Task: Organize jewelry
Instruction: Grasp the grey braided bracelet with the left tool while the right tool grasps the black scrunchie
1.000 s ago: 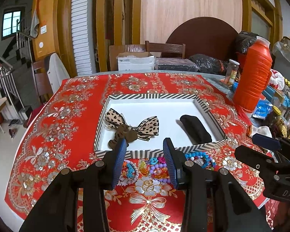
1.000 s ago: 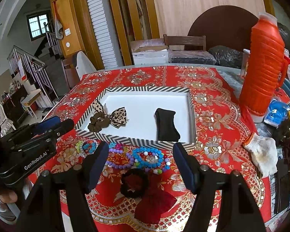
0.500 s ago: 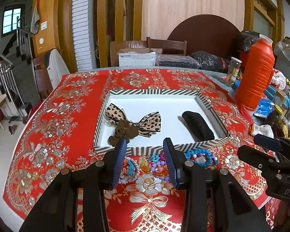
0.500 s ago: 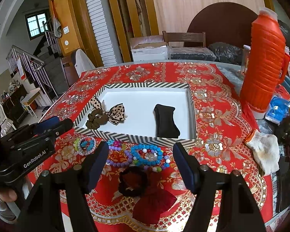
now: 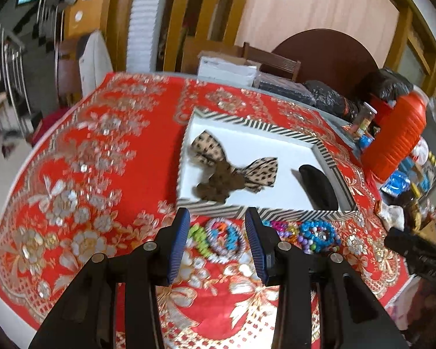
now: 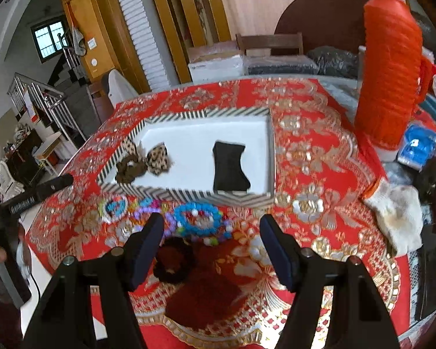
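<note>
A white tray with a striped rim lies on the red tablecloth and holds a leopard bow, a brown scrunchie and a black band. Several bead bracelets lie in front of it: a white and blue one, a blue one. A dark red scrunchie and red bow lie nearer. My left gripper is open over the white and blue bracelet. My right gripper is open and empty above the red scrunchie.
A tall orange jug stands right of the tray. A white cloth, blue packets and jars crowd the table's right edge. Boxes and chairs stand behind the table. The left gripper's body shows at left.
Both views are blurred from motion. My left gripper has swung left and lower, over the leftmost bracelet. My right gripper has dropped closer to the table near the red scrunchie.
</note>
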Demonstrator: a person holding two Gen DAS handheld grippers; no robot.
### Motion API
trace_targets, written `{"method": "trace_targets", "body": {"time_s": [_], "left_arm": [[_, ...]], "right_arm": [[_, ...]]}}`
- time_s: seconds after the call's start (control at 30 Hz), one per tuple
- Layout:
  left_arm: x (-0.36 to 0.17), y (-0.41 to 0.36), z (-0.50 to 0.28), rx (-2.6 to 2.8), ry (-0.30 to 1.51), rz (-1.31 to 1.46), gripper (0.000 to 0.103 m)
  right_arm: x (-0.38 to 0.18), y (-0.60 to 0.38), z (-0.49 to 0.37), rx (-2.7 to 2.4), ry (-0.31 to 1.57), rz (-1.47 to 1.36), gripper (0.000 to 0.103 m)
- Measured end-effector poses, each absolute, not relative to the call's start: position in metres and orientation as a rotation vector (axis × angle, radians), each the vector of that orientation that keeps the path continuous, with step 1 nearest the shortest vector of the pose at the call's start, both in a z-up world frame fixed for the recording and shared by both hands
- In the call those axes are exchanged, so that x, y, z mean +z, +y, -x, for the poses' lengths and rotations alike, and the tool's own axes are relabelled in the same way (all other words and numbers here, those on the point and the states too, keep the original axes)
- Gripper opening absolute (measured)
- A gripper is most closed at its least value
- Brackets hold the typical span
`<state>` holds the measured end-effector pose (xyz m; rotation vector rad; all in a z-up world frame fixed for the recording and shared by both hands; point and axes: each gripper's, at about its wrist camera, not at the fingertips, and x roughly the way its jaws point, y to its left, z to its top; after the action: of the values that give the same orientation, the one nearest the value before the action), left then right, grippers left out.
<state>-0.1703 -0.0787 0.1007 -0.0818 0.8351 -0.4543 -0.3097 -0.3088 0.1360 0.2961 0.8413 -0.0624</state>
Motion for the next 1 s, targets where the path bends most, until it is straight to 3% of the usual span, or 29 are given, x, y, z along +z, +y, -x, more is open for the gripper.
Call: {"method": "trace_targets", "body": {"time_s": [0.23, 0.4, 0.67, 1.0], "left_arm": [[0.068, -0.061, 0.158, -0.498, 0.974, 0.174, 0.045], [0.054, -0.057, 0.147, -0.486, 1.024, 0.242, 0.045], [0.051, -0.077, 0.135, -0.509, 1.035, 0.194, 0.045], [0.043, -0.108, 0.136, -0.538, 1.079, 0.034, 0.045]], "right_arm": [[0.089, -0.289, 0.309, 0.009, 0.953, -0.251, 0.072], [0.089, -0.279, 0.302, 0.033, 0.94, -0.228, 0.071], [0.094, -0.283, 0.285, 0.045, 0.942, -0.211, 0.044], [0.093, -0.278, 0.282, 0.073, 0.946, -0.206, 0.042]]}}
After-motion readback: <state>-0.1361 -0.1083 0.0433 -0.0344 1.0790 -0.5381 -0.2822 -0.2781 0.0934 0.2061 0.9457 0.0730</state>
